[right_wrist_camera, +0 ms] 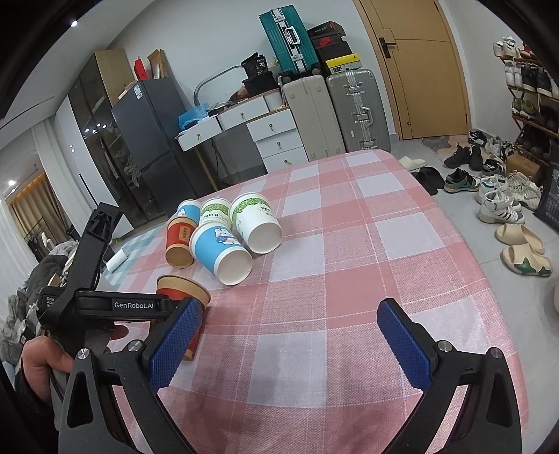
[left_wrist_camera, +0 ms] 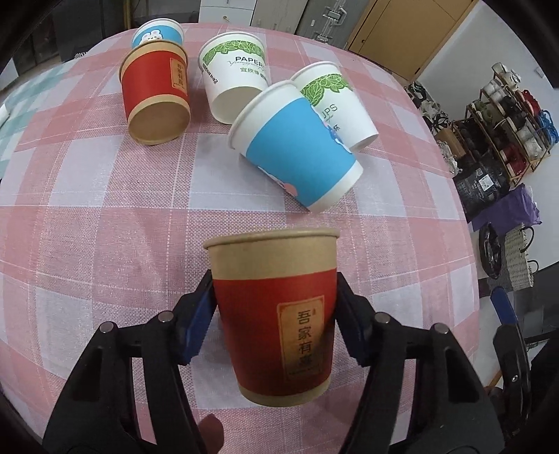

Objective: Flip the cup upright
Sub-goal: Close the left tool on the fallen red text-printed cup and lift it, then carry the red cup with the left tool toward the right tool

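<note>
My left gripper [left_wrist_camera: 274,314] is shut on a red and brown paper cup [left_wrist_camera: 276,314], held upright with its rim up, just above the checked tablecloth [left_wrist_camera: 104,209]. The same cup [right_wrist_camera: 183,290] shows in the right wrist view, partly hidden behind the left gripper's body and my right gripper's left finger. My right gripper [right_wrist_camera: 290,335] is open and empty over the cloth, to the right of that cup. Several other cups lie on their sides further back: a blue cup [left_wrist_camera: 297,150], two white and green cups [left_wrist_camera: 234,77] [left_wrist_camera: 335,101], and a red cup [left_wrist_camera: 157,97].
A second blue cup [left_wrist_camera: 157,33] lies behind the red one near the table's far edge. The table's right edge drops to a floor with shoes [right_wrist_camera: 496,195] and a shoe rack [left_wrist_camera: 506,118]. Suitcases [right_wrist_camera: 335,111] and drawers [right_wrist_camera: 276,139] stand beyond the far edge.
</note>
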A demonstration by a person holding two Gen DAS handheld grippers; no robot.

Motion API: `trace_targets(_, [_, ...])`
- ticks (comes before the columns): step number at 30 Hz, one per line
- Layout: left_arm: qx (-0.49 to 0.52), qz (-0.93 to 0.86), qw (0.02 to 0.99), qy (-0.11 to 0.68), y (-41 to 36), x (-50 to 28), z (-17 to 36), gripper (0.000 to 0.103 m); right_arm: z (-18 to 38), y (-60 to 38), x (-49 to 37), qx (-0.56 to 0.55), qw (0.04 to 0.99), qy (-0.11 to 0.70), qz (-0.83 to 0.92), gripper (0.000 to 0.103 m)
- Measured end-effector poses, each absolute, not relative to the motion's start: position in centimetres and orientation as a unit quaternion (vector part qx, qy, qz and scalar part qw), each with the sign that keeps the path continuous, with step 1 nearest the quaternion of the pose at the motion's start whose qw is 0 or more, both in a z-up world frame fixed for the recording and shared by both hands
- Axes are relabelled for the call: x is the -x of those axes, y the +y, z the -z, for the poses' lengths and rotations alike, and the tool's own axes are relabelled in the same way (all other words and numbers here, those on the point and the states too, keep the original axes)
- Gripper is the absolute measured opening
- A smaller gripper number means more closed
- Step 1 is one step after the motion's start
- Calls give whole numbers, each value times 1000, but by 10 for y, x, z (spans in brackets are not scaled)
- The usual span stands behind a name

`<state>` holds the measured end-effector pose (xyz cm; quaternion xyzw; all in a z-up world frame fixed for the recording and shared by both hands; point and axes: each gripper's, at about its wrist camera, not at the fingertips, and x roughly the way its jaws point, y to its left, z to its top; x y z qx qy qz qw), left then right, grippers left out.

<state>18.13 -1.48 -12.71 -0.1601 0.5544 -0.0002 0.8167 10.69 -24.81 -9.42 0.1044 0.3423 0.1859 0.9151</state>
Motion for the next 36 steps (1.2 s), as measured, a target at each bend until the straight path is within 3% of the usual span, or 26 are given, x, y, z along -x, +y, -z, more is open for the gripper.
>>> trace_targets(19, [163,1,828,536,21,-77,74,61,57,-206,-51,-73,923,309,-218,102])
trace_targets(36, [158,-3,805,571,24,-32,117,61,50,-189,-27,-58,923,305,-229,102])
